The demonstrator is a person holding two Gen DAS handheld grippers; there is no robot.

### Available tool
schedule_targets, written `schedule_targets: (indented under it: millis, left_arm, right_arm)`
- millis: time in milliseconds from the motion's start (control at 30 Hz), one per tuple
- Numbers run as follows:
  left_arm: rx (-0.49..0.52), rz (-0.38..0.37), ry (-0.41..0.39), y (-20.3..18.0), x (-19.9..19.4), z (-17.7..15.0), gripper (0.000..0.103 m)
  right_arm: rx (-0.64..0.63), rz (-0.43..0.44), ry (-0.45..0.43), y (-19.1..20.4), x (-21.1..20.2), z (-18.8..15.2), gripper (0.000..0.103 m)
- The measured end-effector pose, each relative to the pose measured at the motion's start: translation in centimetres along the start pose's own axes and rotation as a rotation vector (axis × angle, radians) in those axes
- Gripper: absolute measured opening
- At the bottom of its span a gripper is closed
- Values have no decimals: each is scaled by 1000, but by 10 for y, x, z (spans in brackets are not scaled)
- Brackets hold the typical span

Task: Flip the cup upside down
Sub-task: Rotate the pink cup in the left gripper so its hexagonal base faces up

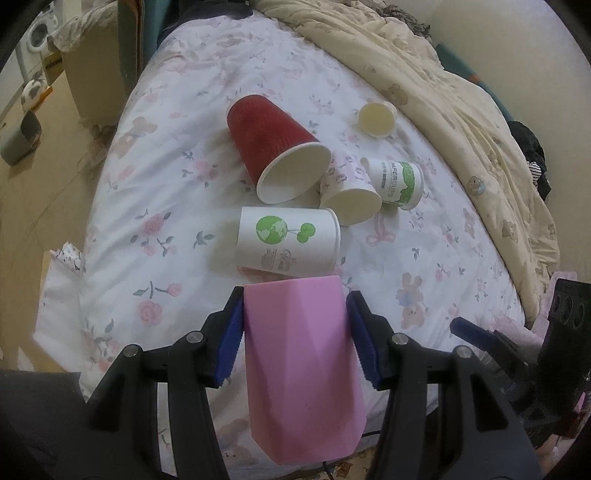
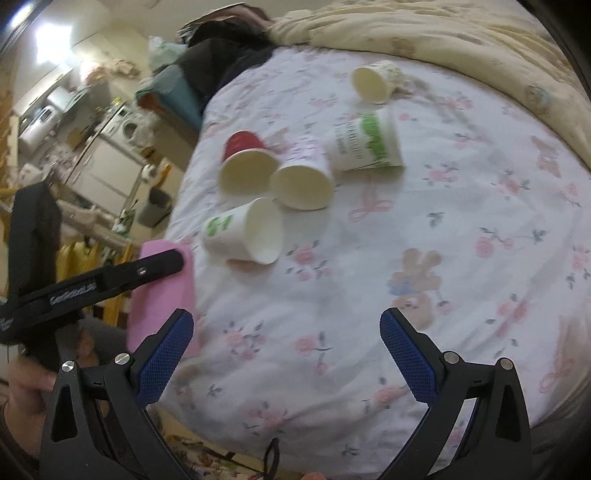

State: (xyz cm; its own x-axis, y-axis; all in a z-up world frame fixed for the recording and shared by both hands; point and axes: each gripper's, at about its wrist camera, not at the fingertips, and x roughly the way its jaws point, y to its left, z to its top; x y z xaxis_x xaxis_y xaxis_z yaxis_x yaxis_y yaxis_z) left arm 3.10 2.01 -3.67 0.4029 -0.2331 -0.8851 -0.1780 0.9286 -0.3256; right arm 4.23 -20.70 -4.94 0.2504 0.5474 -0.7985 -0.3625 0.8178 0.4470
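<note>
My left gripper point(image 1: 295, 306) is shut on a pink faceted cup point(image 1: 301, 365), its blue pads pressing both sides, held over the near edge of the bed. In the right wrist view the pink cup point(image 2: 162, 295) shows at the left with the left gripper's black finger across it. My right gripper point(image 2: 286, 332) is open and empty above the floral sheet. Several paper cups lie on their sides further on: a red one point(image 1: 271, 142), a white one with green globe print point(image 1: 288, 240), a floral one point(image 1: 349, 192), a green-labelled one point(image 1: 397, 181) and a small one point(image 1: 376, 118).
A white floral bedsheet point(image 1: 166, 206) covers the bed. A cream quilt point(image 1: 443, 92) is bunched along the far right. The floor, a bin point(image 1: 20, 140) and a washing machine point(image 1: 37, 33) lie off the bed's left side. Dark clothes point(image 2: 221, 55) lie at the bed's head.
</note>
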Motion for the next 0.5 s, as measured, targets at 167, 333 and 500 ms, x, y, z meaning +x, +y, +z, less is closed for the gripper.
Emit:
schedule_targets:
  millis: [167, 333, 500]
  left_arm:
    - [-6, -12, 16, 0, 2, -1, 50]
    - [28, -23, -5, -10, -3, -2, 50]
    - [21, -94, 10, -13, -5, -2, 49]
  right_arm:
    - [-34, 70, 39, 13, 9, -3, 103]
    - [-49, 212, 126, 26, 23, -10, 103]
    - [-99, 155, 171, 32, 35, -15, 103]
